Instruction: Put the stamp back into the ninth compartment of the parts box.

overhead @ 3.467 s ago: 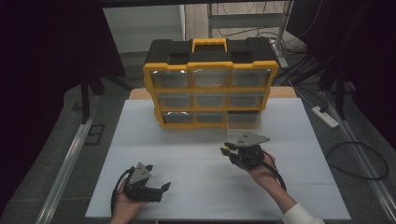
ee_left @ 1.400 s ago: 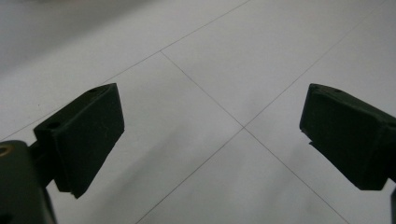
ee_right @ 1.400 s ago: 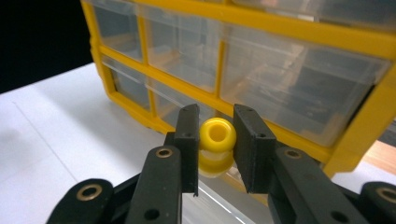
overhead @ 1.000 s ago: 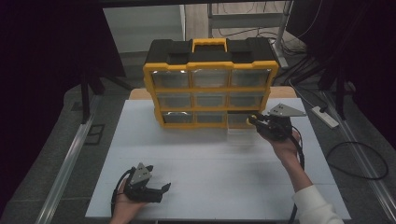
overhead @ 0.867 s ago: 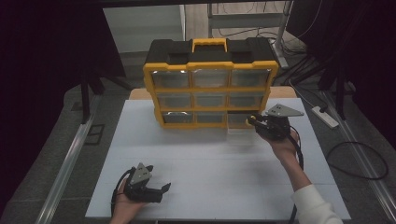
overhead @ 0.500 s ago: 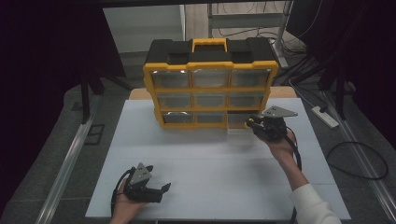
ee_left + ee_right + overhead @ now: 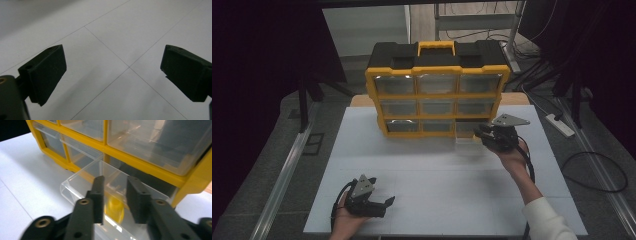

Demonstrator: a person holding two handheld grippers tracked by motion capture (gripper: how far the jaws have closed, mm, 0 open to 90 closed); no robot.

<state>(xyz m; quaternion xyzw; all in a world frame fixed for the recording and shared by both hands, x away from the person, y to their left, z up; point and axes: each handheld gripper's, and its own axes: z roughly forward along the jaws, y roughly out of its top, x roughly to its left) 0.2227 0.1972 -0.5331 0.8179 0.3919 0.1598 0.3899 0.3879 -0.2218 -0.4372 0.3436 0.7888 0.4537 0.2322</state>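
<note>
the right gripper (image 7: 484, 134) sits at the lower right corner of the yellow organiser (image 7: 437, 95), over the clear drawer (image 7: 100, 182) that is pulled partway out of the bottom row onto the white table (image 7: 427, 170). in the right gripper view its jaws have just been opening; they stand a narrow gap apart, hanging over the drawer's open top, with a small yellow piece (image 7: 114, 207) lying in the drawer between and below them. the pads press on nothing, so the grip is released. the left gripper (image 7: 382, 202) rests low near the table's front edge, well apart from the organiser, its jaws spread wide over bare table, grasping nothing.
</note>
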